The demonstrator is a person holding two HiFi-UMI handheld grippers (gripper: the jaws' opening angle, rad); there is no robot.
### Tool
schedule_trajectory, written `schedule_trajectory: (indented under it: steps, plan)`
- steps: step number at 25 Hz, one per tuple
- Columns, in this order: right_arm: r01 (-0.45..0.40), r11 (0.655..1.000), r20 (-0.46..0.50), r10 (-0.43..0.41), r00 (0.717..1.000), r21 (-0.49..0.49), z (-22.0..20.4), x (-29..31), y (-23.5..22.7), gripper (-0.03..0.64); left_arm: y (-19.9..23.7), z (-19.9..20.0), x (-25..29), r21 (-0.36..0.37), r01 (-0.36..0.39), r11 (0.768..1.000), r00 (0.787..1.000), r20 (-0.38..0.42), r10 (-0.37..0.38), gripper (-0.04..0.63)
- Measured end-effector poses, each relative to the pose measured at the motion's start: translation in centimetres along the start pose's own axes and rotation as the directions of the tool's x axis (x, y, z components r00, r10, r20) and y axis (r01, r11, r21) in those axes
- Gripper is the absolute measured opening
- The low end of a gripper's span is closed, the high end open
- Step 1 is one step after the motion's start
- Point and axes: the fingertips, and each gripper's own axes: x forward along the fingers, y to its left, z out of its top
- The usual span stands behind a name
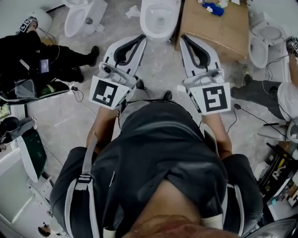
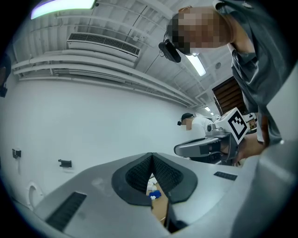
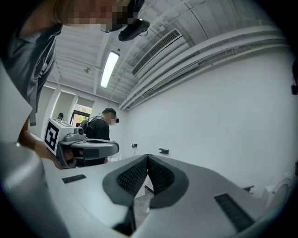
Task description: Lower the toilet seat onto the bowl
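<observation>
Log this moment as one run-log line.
left hand-held gripper: shut, empty | right hand-held gripper: shut, empty | toilet: ahead, not gripped

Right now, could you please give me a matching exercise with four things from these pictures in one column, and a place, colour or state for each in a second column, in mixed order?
Column A
1. toilet
2. cardboard box
3. blue object
4. right tool

Column B
a. brown, to the right of the toilet
b. jaws together, nothing between them
c. white, top middle of the head view
d. lying on the cardboard box

Pairs: 1-c, 2-a, 3-d, 4-b
</observation>
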Motion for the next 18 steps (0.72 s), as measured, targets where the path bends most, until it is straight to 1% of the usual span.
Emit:
schedule_trajectory:
  steps: [4,8,11,13,16,18]
  plan:
    - [0.005,1.0,-0.01,-0.005,1.0,0.004,-0.2,1.3,0.7,0.006,1.0,-0.3,-0.5,0.002,0.014,1.0,1.0,-0.002,-0.014,0.003]
    - [0.021,1.0,-0.028,-0.021,0.999,-0.002,-0.3,2.9,1.0,0.006,3.1,-1.0,-0.5,-0.027,0.022,0.999,1.0,0.002,-0.022,0.003]
    - [0.037,0.999,-0.049,-0.037,0.998,-0.013,-0.5,4.6,1.1,0.006,5.0,-1.2,-0.2,-0.033,0.04,0.999,0.999,0.015,-0.04,0.003]
    - [0.048,0.999,-0.065,-0.049,0.997,-0.019,-0.5,5.9,1.2,0.006,6.3,-1.4,-0.1,-0.051,0.051,0.997,0.998,0.024,-0.05,0.003]
    - [0.068,0.997,-0.063,-0.069,0.996,-0.03,0.0,7.9,1.5,0.006,8.1,-1.5,-0.2,-0.06,0.077,0.995,0.997,0.034,-0.075,0.003]
    - [0.08,0.996,-0.045,-0.082,0.996,-0.042,0.6,9.2,1.7,0.006,9.3,-1.5,-0.1,-0.06,0.093,0.994,0.995,0.043,-0.091,0.003]
